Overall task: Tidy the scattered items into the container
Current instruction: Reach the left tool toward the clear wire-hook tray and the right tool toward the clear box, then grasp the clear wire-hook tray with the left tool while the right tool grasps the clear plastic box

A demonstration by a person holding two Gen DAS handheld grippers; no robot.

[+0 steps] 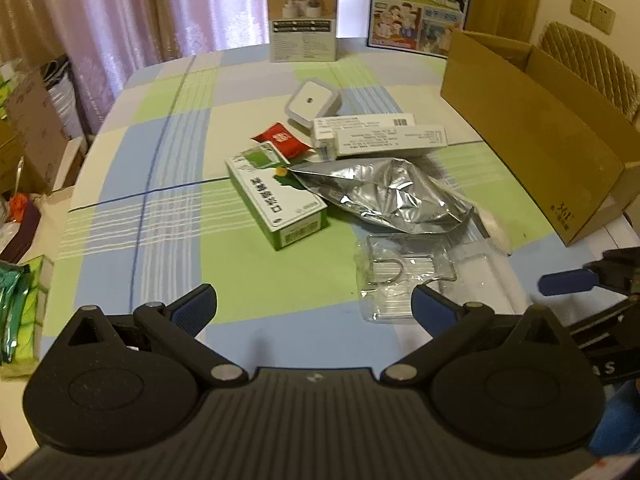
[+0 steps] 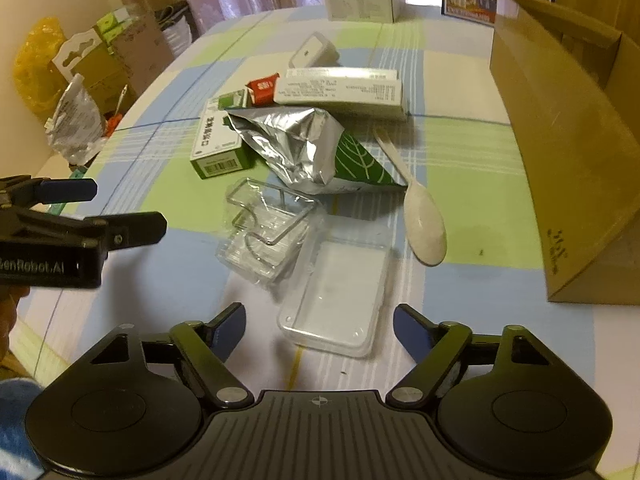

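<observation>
An open cardboard box (image 1: 540,140) (image 2: 568,128) stands at the table's right. Piled mid-table are a green-and-white carton (image 1: 276,204) (image 2: 218,140), a crumpled silver foil bag (image 1: 384,196) (image 2: 296,148), long white boxes (image 1: 384,136) (image 2: 340,90), a red packet (image 1: 282,140) and a white square device (image 1: 314,102). Nearer lie a clear blister shell (image 1: 400,276) (image 2: 264,232), a clear lidded tray (image 2: 340,284) and a white spoon (image 2: 424,224). My left gripper (image 1: 314,304) is open over bare cloth, the shell just beyond its right finger. My right gripper (image 2: 320,316) is open, the tray's near end between its fingers, untouched.
A tall printed carton (image 1: 302,16) and a poster (image 1: 420,4) stand at the table's far edge. A padded chair (image 1: 592,64) is behind the cardboard box. Bags and boxes (image 2: 92,80) crowd the floor left of the table.
</observation>
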